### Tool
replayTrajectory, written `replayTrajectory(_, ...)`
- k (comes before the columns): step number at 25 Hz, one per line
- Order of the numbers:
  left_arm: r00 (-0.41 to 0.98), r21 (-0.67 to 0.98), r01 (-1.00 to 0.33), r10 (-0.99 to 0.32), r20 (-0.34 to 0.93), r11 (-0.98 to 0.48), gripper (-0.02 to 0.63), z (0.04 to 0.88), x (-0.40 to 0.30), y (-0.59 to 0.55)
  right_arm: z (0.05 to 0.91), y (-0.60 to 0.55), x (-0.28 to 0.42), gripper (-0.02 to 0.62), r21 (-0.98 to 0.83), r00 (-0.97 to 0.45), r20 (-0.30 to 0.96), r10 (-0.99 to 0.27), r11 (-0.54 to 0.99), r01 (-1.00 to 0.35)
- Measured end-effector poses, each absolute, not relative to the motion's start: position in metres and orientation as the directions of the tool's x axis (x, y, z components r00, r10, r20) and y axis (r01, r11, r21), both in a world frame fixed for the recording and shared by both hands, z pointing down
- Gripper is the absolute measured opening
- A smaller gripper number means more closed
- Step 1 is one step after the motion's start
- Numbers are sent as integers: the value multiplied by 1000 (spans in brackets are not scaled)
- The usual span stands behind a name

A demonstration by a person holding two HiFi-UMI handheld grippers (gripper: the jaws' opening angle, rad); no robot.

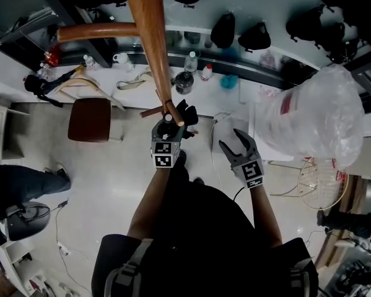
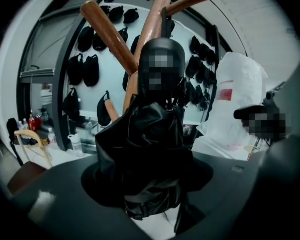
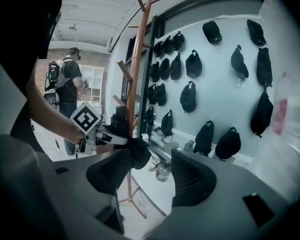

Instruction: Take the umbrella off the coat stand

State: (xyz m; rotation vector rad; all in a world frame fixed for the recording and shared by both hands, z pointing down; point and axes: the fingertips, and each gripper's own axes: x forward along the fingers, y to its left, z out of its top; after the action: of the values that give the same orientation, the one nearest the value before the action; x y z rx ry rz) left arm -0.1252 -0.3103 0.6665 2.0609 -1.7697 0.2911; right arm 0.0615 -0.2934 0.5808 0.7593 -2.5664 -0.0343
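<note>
Umbrella (image 2: 148, 146) prob. in L gripper (image 1: 171, 124), by stand (image 1: 152, 36)

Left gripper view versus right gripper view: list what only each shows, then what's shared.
Only left gripper view: the black umbrella up close between its jaws, a wooden chair. Only right gripper view: the left gripper with its marker cube, the right gripper, jaws open, empty, a person with a backpack. Both: the coat stand, black bags on the wall.

Black folded umbrella (image 2: 144, 134) in the grip of the left tool (image 2: 148, 176), wooden coat stand (image 2: 151, 26) just behind.
</note>
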Motion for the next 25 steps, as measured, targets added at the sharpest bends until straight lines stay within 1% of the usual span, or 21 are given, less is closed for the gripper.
replayTrajectory(7, 179, 170, -978, -898, 402, -118, 259, 656, -124, -311, 582, -295, 67, 256, 155, -740, 436, -512, 853, -499)
replayTrajectory(20, 190, 166, -977, -907, 376, -136, 258, 634, -125, -311, 577, -294, 65, 253, 149, -758, 419, -500, 861, -486)
replayTrajectory(25, 192, 156, -978, -901, 388, -141, 256, 629, -125, -309, 575, -294, 65, 253, 153, -762, 409, -501, 861, -484)
